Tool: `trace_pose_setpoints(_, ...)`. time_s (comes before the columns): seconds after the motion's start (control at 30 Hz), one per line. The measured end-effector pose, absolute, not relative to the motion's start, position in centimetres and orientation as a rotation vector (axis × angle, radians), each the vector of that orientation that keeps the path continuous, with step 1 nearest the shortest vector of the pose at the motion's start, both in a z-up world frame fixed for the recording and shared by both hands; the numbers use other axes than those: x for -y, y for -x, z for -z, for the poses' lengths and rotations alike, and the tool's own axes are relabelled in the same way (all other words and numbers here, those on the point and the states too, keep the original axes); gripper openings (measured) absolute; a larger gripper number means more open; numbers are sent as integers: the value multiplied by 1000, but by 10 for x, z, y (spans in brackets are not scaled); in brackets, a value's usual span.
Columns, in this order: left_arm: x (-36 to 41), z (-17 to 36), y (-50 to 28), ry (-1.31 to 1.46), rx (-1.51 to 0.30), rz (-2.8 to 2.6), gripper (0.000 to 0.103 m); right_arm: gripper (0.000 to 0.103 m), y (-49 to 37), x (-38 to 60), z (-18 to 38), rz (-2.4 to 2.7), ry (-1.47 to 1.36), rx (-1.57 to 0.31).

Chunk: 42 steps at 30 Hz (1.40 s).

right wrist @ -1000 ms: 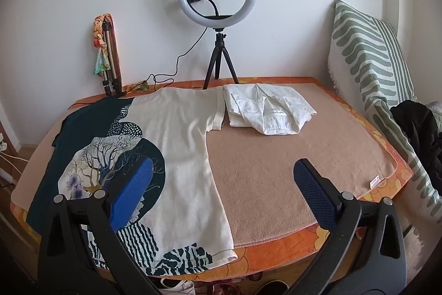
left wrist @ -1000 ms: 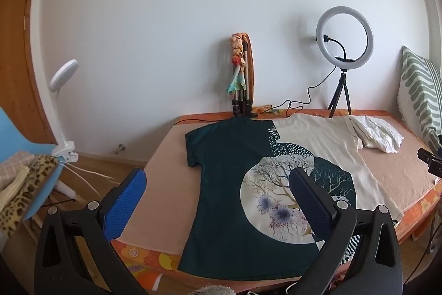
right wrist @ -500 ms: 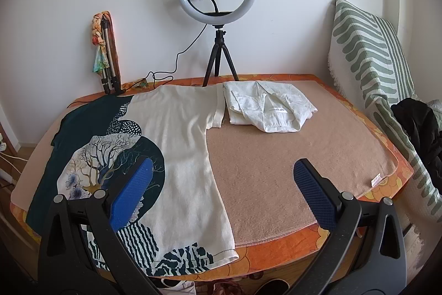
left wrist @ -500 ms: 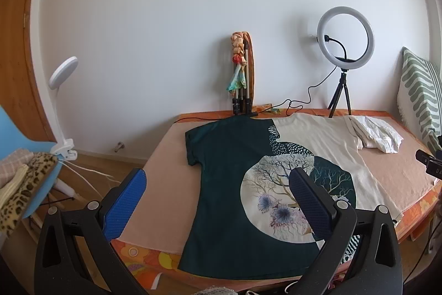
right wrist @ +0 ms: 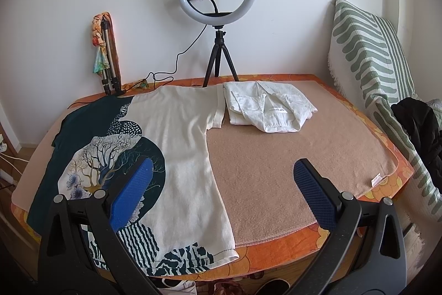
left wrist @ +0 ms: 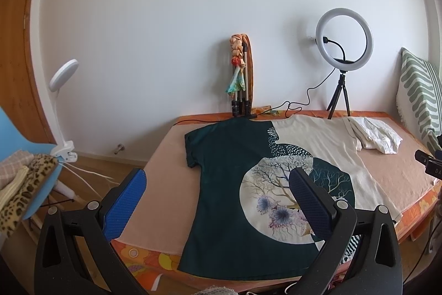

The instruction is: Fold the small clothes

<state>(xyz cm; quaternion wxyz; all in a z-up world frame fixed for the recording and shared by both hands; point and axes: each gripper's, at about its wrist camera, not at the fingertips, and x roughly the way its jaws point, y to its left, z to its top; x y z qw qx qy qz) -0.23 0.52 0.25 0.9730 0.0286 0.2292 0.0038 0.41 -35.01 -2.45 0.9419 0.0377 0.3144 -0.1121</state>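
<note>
A dark green and cream T-shirt (left wrist: pixel 229 179) with a round tree print lies flat and spread out on the tan blanket (left wrist: pixel 163 184); it also shows in the right wrist view (right wrist: pixel 182 145). A folded white garment (right wrist: pixel 265 107) lies at the back right of the blanket, touching the shirt's cream sleeve; it shows in the left wrist view (left wrist: pixel 375 134) too. My left gripper (left wrist: pixel 218 195) is open and empty, above the table's near edge over the shirt's green hem side. My right gripper (right wrist: pixel 221 190) is open and empty, above the cream hem side.
A ring light on a tripod (right wrist: pixel 218 2) and a folded tripod with a scarf (right wrist: pixel 106 51) stand against the back wall. A green striped cushion (right wrist: pixel 370 51) and dark clothing (right wrist: pixel 417 129) lie right. A blue chair with clothes (left wrist: pixel 25 179) and a clip lamp (left wrist: pixel 62 79) stand left.
Both grippers have drifted slightly back and up from the table; the view has shifted a little. Both stay open and empty. The clothes have not moved.
</note>
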Motion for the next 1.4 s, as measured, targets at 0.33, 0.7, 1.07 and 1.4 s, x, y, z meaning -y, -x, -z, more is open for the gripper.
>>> trace_pose_setpoints(0.33, -2, -2, 3, -62, -458, -9, 103, 103, -4, 350, 24, 227, -78, -642)
trace_pose_setpoints(0.7, -4, -3, 4, -58, -456, -6, 103, 103, -4, 350, 25, 227, -79, -642)
trace_pose_setpoints(1.07, -4, -5, 5, -61, -445, -9, 103, 103, -4, 350, 22, 231, -80, -640)
trace_pose_setpoints(1.4, -4, -5, 6, -60, -444, -9, 103, 103, -4, 350, 21, 228, -82, -640)
